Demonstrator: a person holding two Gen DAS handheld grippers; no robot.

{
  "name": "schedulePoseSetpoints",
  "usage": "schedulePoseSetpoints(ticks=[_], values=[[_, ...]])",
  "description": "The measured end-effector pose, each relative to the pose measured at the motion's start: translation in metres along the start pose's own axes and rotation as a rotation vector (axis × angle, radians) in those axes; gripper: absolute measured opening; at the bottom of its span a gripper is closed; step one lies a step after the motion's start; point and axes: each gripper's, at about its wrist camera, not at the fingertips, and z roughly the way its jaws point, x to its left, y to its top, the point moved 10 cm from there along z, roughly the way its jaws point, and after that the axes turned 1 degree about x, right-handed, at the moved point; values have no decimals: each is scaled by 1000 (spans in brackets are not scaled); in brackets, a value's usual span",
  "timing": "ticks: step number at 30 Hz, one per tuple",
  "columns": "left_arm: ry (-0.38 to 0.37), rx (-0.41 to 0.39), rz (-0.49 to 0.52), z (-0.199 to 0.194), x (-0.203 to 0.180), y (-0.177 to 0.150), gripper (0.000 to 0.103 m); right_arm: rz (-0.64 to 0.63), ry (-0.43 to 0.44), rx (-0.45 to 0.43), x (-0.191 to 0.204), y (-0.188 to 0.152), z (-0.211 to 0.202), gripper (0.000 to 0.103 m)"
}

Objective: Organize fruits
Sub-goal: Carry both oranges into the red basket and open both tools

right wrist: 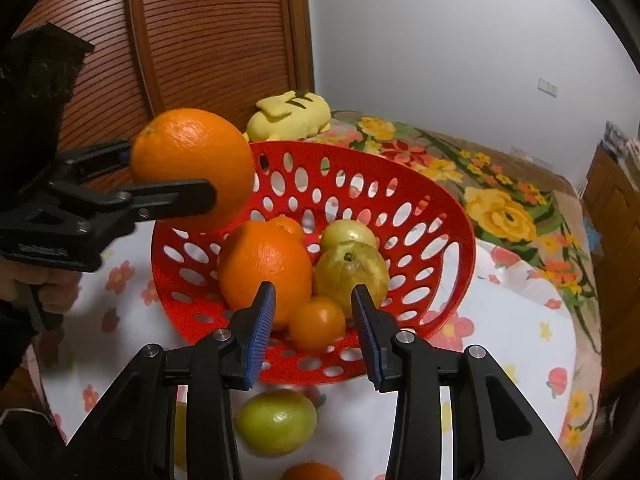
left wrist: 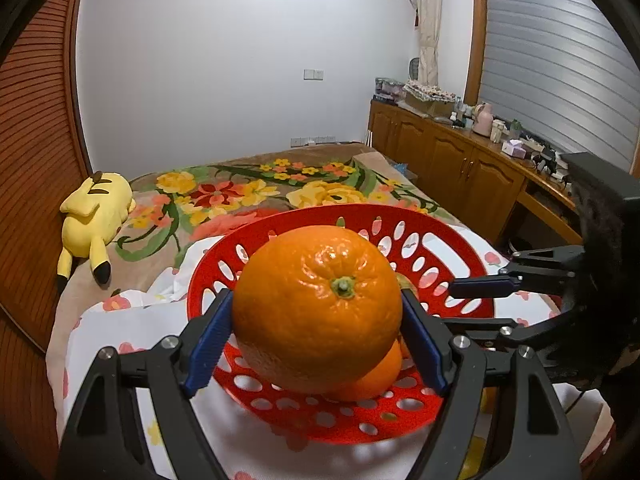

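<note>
My left gripper is shut on a large orange and holds it above the near rim of the red perforated basket. In the right wrist view the same orange hangs over the basket's left rim. The basket holds another large orange, a small orange, and two yellow-green fruits. My right gripper is open and empty, just in front of the basket. A green fruit and an orange fruit lie on the cloth below it.
The basket stands on a white flowered cloth over a floral bedspread. A yellow plush toy lies at the far left by the slatted wooden doors. Wooden cabinets with clutter run along the right.
</note>
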Motion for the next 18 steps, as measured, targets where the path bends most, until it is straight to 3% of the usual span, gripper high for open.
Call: schedulePoseSetpoints(ticks=[18], values=[[23, 67, 18, 45, 5, 12, 81, 22, -3, -51, -8, 5, -14, 40]])
